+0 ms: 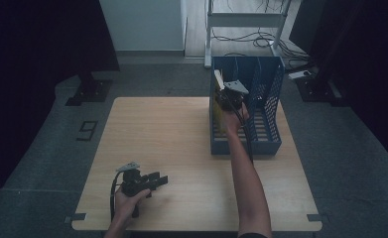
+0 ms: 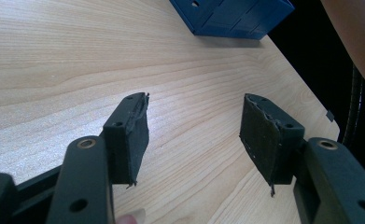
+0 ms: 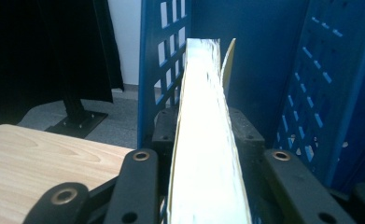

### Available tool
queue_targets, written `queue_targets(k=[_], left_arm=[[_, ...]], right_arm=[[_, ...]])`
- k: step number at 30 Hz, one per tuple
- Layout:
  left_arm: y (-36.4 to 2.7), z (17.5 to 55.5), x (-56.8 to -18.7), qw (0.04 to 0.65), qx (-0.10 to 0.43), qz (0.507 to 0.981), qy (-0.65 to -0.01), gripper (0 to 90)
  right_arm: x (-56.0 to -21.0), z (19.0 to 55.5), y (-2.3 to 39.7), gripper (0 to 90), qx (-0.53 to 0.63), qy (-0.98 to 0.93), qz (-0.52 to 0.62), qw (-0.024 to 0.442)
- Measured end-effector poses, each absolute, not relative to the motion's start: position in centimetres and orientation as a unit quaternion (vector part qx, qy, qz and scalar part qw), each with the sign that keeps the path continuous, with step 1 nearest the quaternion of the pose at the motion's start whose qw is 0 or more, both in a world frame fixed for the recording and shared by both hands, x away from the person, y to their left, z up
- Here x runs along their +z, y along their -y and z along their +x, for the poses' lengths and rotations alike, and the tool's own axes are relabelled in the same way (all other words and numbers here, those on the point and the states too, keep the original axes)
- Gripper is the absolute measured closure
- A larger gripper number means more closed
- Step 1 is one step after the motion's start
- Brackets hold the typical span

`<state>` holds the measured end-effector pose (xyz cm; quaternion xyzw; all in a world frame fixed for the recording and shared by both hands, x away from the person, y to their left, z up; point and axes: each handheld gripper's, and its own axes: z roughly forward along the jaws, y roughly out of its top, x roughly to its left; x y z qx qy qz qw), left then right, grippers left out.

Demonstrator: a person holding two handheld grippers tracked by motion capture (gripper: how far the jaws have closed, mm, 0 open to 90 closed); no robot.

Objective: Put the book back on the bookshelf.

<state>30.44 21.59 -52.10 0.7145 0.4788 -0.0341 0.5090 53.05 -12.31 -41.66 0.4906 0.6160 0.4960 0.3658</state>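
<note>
Left tool (image 2: 194, 140): yours, low over the bare wood surface (image 1: 171, 134), jaws spread, nothing between.
Right tool (image 3: 203, 154): pinching the book.
Book (image 3: 206, 140): upright in the leftmost slot of the blue file rack (image 1: 271, 89).

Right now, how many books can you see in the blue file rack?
1: a yellow book standing upright in the leftmost slot of the blue file rack, between the right gripper's jaws. Others may hide behind the dividers.
</note>
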Motion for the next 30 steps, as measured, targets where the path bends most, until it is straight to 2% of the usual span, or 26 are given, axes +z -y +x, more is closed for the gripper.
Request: queue_targets(k=[6, 18, 30], left_arm=[[-21.5, 30.4, -52.1, 0.508, -0.035, 0.715, -0.479, 41.5], [-21.2, 30.4, -52.2, 0.504, -0.036, 0.719, -0.477, 41.4], [-21.1, 30.4, -52.2, 0.502, -0.037, 0.721, -0.476, 41.4]], right_arm=[[-41.9, 52.8, 12.5, 59.4, 0.494, -0.620, 0.488, 0.366], [-42.4, 52.3, 13.3, 52.5, 0.489, -0.624, 0.493, 0.358], [-41.5, 51.2, 13.3, 39.4, 0.484, -0.617, 0.491, 0.378]])
